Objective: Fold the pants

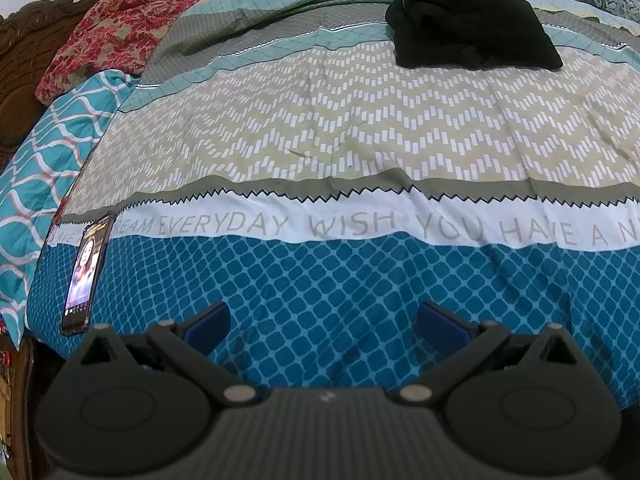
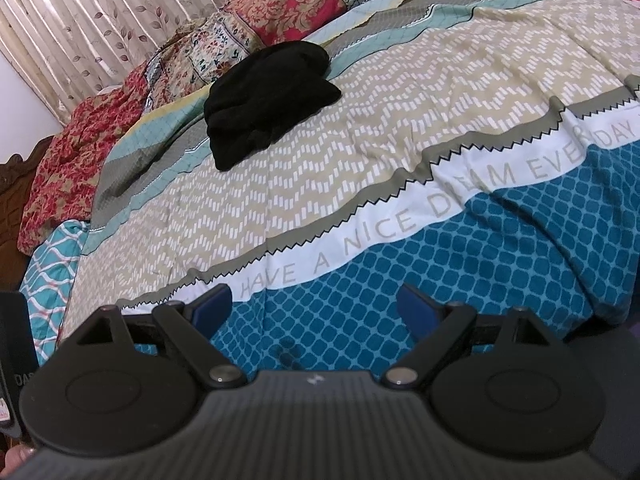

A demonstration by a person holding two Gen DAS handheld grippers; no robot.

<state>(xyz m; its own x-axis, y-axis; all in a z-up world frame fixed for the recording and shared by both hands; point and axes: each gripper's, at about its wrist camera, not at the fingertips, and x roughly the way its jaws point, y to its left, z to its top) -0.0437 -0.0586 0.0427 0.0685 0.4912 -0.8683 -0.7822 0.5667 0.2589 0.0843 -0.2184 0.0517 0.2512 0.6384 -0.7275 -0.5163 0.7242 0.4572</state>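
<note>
Black pants lie folded in a compact bundle far back on the patterned bedspread. The right wrist view shows the same black pants at upper left on the bedspread. My left gripper is open over the blue checked band near the bed's front edge, well short of the pants, with nothing between its blue pads. My right gripper is also open and holds nothing, hovering over the blue band near the printed white stripe.
A phone with a lit screen lies at the bed's front left corner. Red floral pillows and a teal wave-pattern cloth sit along the left side. A carved wooden headboard and curtains border the bed.
</note>
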